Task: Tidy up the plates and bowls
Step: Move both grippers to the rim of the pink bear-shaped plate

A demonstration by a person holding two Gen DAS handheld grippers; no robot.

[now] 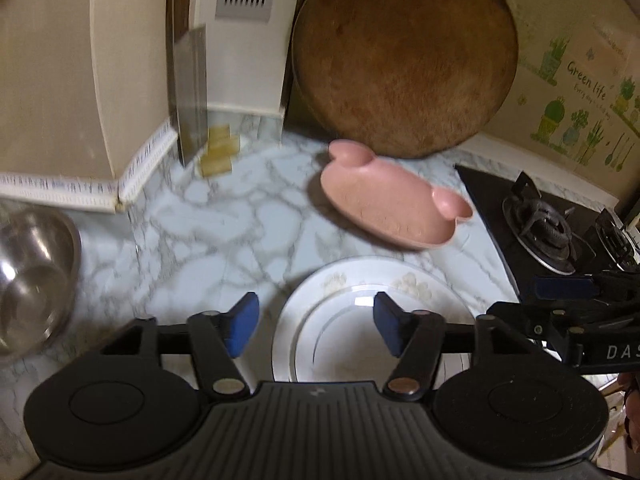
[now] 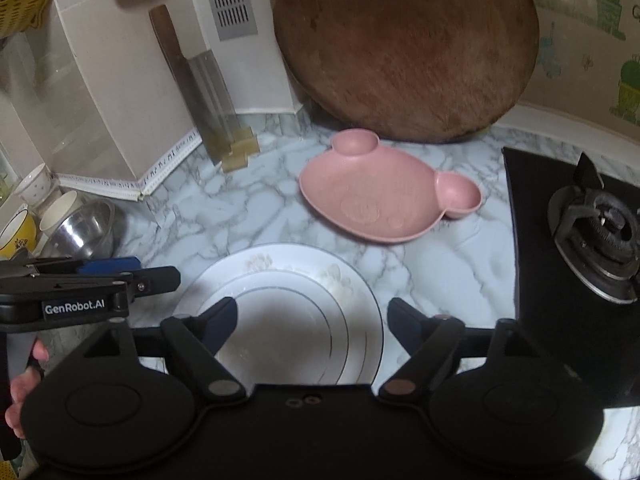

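A white plate [image 1: 348,332] with faint flower prints lies on the marble counter; it also shows in the right wrist view [image 2: 288,312]. Beyond it lies a pink bear-shaped divided plate [image 1: 384,204], also in the right wrist view [image 2: 380,196]. My left gripper [image 1: 316,326] is open and empty above the white plate's left part. My right gripper [image 2: 312,330] is open and empty above the plate's near side. A steel bowl [image 1: 32,276] sits at the left, also in the right wrist view [image 2: 80,232].
A round wooden chopping board [image 1: 404,56] leans on the back wall. A cleaver [image 2: 192,80] stands by a white column. A black gas stove [image 2: 580,240] is at the right. Cups [image 2: 40,200] stand at the far left.
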